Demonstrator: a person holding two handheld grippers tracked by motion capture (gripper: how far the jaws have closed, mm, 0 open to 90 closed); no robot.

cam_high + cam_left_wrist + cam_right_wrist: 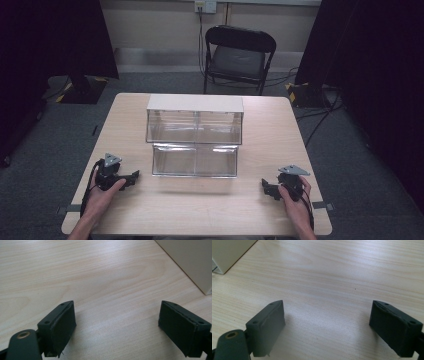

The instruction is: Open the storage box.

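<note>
Across the middle of the high view lies the desk [200, 210], a pale wood-grain top with rounded corners, its long sides running left to right in the frame.

At the centre of the desk stands the clear drawer unit [195, 135], the largest item on it. Its long axis runs left to right, parallel to the desk's near edge. It has a white top panel toward the upper part of the frame and transparent compartments below. The lower clear drawer [195, 160] stands pulled out toward the bottom of the frame, so the unit's open front faces the person. A pale corner of the unit also appears at the upper right of the left gripper view [190, 262] and at the upper left of the right gripper view [229, 252].

Behind the desk, at upper centre, stands a black folding chair [239, 55].

At lower left, the left claw [134, 176] rests on the desk in a hand, pointing right toward the unit and well apart from it. In its own view its jaws stand wide apart over bare wood; it is released and grasps nothing.

At lower right, the right claw [264, 186] rests likewise in a hand, pointing left toward the unit, well apart from it. Its jaws also stand wide apart, released and empty.
</note>
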